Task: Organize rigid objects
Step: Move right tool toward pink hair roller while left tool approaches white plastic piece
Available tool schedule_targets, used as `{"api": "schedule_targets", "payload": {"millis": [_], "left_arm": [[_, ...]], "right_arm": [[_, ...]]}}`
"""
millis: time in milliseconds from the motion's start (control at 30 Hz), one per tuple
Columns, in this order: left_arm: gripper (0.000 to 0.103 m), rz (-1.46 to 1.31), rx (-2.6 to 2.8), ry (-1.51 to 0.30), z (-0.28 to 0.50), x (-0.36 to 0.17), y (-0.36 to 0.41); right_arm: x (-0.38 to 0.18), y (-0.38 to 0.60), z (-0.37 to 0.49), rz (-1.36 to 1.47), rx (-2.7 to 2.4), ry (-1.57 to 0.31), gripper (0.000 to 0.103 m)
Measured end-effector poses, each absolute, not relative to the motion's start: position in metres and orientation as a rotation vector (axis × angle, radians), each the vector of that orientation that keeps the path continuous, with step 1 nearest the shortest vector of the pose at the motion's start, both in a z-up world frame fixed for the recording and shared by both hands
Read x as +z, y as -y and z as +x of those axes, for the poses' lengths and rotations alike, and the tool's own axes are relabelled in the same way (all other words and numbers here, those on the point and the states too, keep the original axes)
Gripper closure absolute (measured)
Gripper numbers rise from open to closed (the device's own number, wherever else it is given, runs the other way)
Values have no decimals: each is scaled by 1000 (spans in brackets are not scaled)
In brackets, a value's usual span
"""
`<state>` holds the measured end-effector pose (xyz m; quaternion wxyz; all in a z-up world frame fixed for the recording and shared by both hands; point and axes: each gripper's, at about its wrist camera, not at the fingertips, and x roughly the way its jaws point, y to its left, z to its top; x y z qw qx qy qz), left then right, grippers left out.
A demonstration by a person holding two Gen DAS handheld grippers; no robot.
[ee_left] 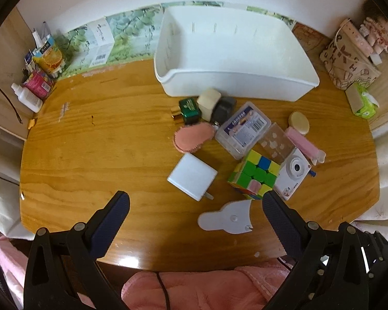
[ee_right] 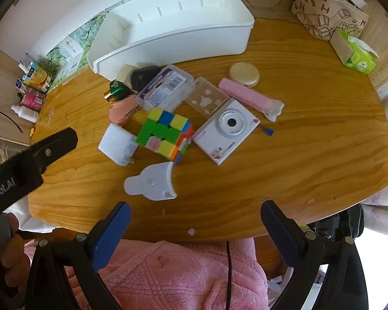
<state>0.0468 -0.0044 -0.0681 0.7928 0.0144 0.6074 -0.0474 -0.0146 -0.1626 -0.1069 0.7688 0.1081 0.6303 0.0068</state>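
A white bin (ee_left: 235,82) (ee_right: 183,41) stands empty at the back of the wooden table (ee_left: 103,142). In front of it lies a cluster: Rubik's cube (ee_left: 253,175) (ee_right: 165,134), white toy camera (ee_left: 293,174) (ee_right: 227,131), white charger (ee_left: 192,175) (ee_right: 117,143), white flat scraper (ee_left: 227,218) (ee_right: 152,182), pink brush (ee_left: 192,137), clear labelled box (ee_left: 243,129) (ee_right: 165,87), pink comb (ee_right: 248,95), round compact (ee_right: 244,73), green bottle (ee_left: 190,109). My left gripper (ee_left: 195,201) is open and empty above the near edge; it also shows in the right wrist view (ee_right: 51,144). My right gripper (ee_right: 194,213) is open and empty.
Bottles and small boxes (ee_left: 38,72) crowd the back left corner. A patterned bag (ee_right: 326,13) and a green tissue pack (ee_right: 359,56) stand at the back right. A pink robe (ee_right: 183,279) lies below the table's near edge.
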Motion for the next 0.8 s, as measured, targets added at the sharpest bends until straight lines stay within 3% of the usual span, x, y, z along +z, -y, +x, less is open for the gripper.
{"api": "schedule_targets", "payload": {"millis": [467,800], "left_arm": [[1,-40,52,-1418,40,-86,56],[1,-161,161,-1497,27,-107,66]], "right_arm": [[-109,230,20,129,104,-1381,2],[-115,239,43,-107,279,-1328,2]]}}
